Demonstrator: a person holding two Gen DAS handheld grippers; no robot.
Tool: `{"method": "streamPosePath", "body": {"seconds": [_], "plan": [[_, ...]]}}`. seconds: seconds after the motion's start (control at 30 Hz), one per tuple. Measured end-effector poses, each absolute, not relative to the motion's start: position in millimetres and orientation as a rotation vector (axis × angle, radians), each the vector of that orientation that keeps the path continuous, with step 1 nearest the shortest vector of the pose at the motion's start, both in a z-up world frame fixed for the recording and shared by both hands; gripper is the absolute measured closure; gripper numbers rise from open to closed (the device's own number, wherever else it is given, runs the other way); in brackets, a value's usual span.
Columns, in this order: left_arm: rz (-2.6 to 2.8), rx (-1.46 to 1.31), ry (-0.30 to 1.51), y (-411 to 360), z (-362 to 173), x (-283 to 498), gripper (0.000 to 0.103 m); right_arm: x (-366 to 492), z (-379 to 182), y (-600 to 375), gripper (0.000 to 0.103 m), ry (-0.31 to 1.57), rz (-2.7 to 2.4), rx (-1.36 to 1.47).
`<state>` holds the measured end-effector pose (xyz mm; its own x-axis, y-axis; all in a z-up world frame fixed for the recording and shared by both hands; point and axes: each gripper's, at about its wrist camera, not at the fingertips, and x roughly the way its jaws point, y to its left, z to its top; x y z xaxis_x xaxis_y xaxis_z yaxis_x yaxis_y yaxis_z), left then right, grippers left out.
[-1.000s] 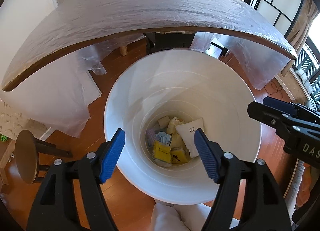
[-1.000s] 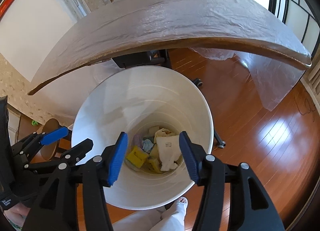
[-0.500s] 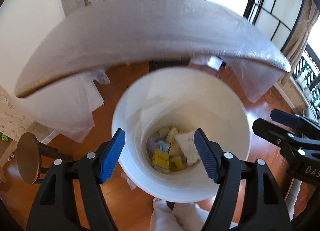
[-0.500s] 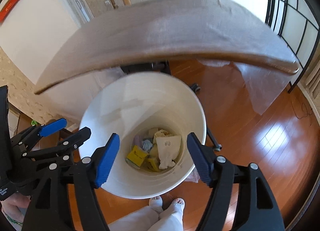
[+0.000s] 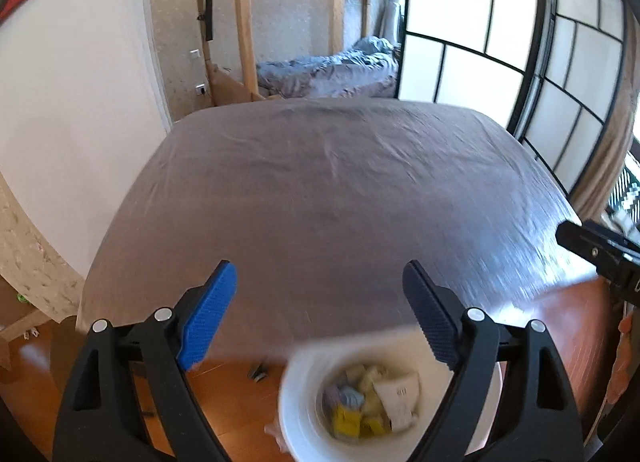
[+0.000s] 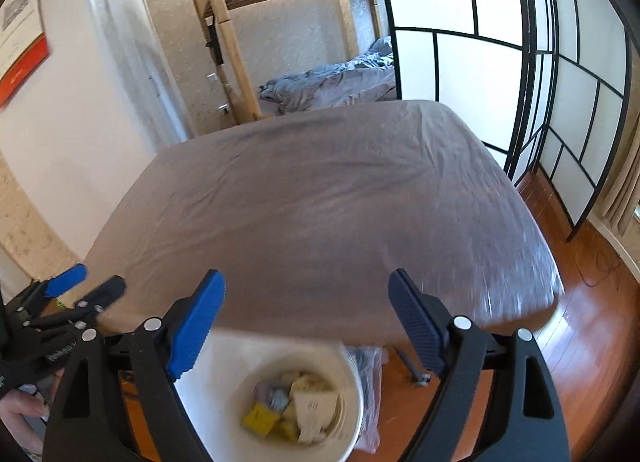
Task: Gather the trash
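Both cameras have tilted up since a second ago: the white bin (image 5: 304, 414) has slid from frame centre to the bottom edge, and the plastic-covered table (image 5: 328, 198) now fills the middle of both views. Motion blur on the bin and the table's near edge.

Left gripper (image 5: 320, 310): fingers spread wide, nothing between the blue pads (image 5: 208, 310). Right gripper (image 6: 306, 318): same, released and empty.

The bin stands on the wood floor (image 6: 580, 326), just in front of the table's near edge, mouth facing up, long axis vertical. The trash (image 5: 368, 402) sits at its bottom: yellow wrappers, a bluish-purple scrap, and a white printed paper (image 6: 316, 406) lying on top. Orientation of individual pieces is too blurred to call.

View differences:
- Left wrist view: bin is lower right, partly behind the right-hand finger. The right gripper's black tip (image 5: 592, 250) enters from the right edge. A bit of floor left of the bin with a small dark object, not identifiable.
- Right wrist view: bin is lower centre, between the fingers. The left gripper (image 6: 80, 286) sits at far left with the person's hand (image 6: 20, 414) under it. Crumpled clear plastic (image 6: 370, 382) is touching the bin's right side, and there is a long stretch of floor to the right.

Both views: bunk bed (image 5: 328, 70) with grey bedding behind the table, and a black-framed screen (image 6: 460, 62) on the right.
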<state>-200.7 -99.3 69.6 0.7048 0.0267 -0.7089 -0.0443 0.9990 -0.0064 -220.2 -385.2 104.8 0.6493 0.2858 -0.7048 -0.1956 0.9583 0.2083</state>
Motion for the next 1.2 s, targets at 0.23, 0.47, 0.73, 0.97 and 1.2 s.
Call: {"method": "streamPosePath", "body": {"seconds": [0.23,0.47,0.73,0.97,1.2], "plan": [[0.052,-0.038,0.803,-58.3,58.4,-112.2,0.017,-142.0,91.0,-365.0,0.020,0.832,0.208,0.095],[0.053,-0.034,0.853,-35.6,37.5,-50.6,0.017,-77.2,74.6,-368.6,0.020,0.855,0.140,0.071],[0.091,-0.055,0.891,-21.6,20.8,-5.3,0.017,-24.8,53.9,-393.6,0.020,0.900,0.079,0.062],[0.101,-0.045,0.925,-23.2,8.3,7.9,0.017,-6.5,42.8,-410.4,0.020,0.928,0.071,0.052],[0.121,-0.055,0.928,-19.7,2.8,5.1,0.014,-3.4,36.4,-418.9,0.019,0.932,0.072,0.045]]}}
